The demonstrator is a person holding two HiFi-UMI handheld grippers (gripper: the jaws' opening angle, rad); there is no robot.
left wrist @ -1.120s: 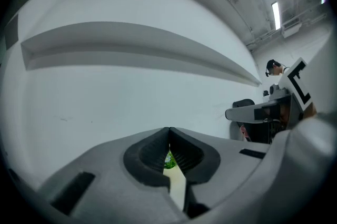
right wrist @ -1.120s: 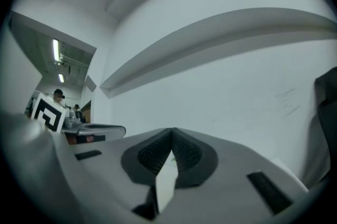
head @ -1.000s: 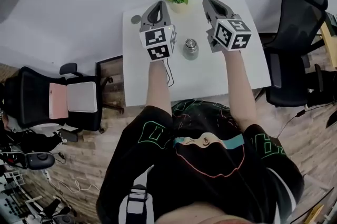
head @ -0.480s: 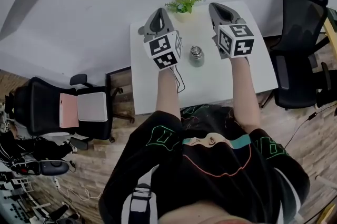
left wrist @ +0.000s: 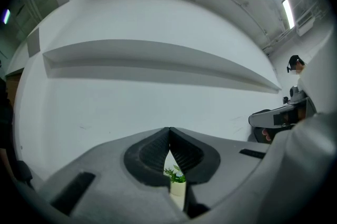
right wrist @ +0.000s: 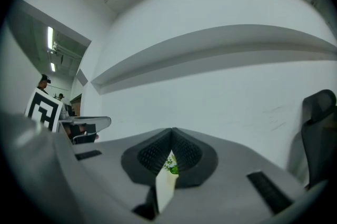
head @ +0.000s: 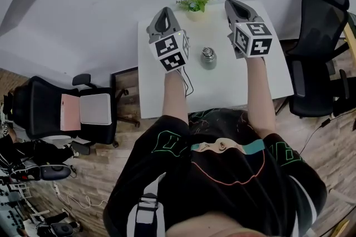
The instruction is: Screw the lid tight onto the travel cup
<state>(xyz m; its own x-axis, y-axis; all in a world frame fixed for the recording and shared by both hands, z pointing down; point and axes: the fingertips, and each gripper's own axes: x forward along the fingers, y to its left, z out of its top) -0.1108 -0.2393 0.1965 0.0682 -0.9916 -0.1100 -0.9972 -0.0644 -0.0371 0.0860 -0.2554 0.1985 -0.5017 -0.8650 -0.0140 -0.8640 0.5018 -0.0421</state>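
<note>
A white surface point(head: 222, 91) stands against a pale wall, an office chair point(head: 314, 35) at its right. The travel cup point(head: 208, 58) stands upright near the middle, lid on top, between the two tools and nearer the person than their tips; the left tool point(head: 163, 11) and right tool point(head: 236, 4) are both clenched on nothing and point past it toward the potted plant point(head: 194, 3) at the far edge; either would have to draw back and drop to reach the cup, the left seeming slightly nearer.
</note>
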